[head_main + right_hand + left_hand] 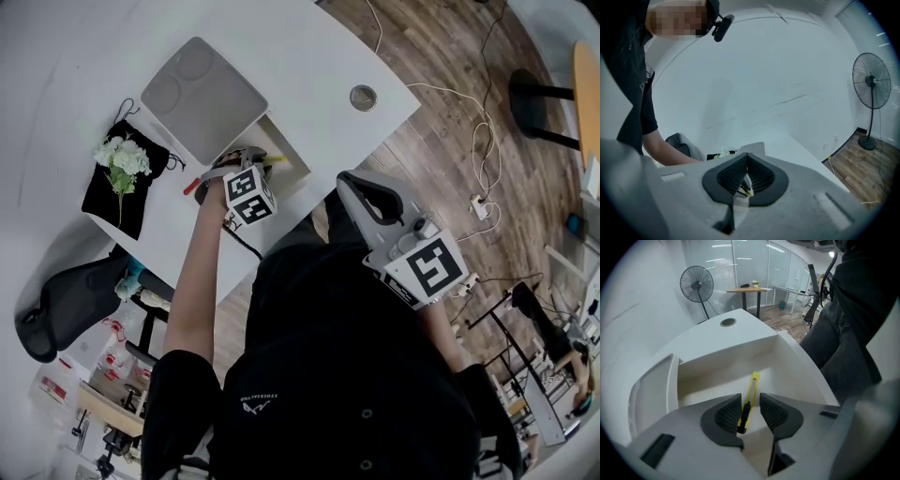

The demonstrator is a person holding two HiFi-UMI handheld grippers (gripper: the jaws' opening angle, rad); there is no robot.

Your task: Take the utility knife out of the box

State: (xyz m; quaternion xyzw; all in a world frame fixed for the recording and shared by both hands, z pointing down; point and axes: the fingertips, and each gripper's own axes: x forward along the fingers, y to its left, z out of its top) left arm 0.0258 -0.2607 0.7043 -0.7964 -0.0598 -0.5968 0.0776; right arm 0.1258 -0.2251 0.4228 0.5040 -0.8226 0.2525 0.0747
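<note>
White flowers (123,157) on black pouch (105,202).

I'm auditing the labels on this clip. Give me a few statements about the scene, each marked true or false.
1. The utility knife lies inside the box. True.
2. The left gripper holds the knife clear of the box. False: its jaws stand apart around the knife, which lies on the box floor.
3. The right gripper is over the box. False: it hangs apart from the box, to its right in the head view, jaws together.
4. The white flowers lie on a black pouch. True.
5. The box's lid is shut. False: it is swung open.
</note>
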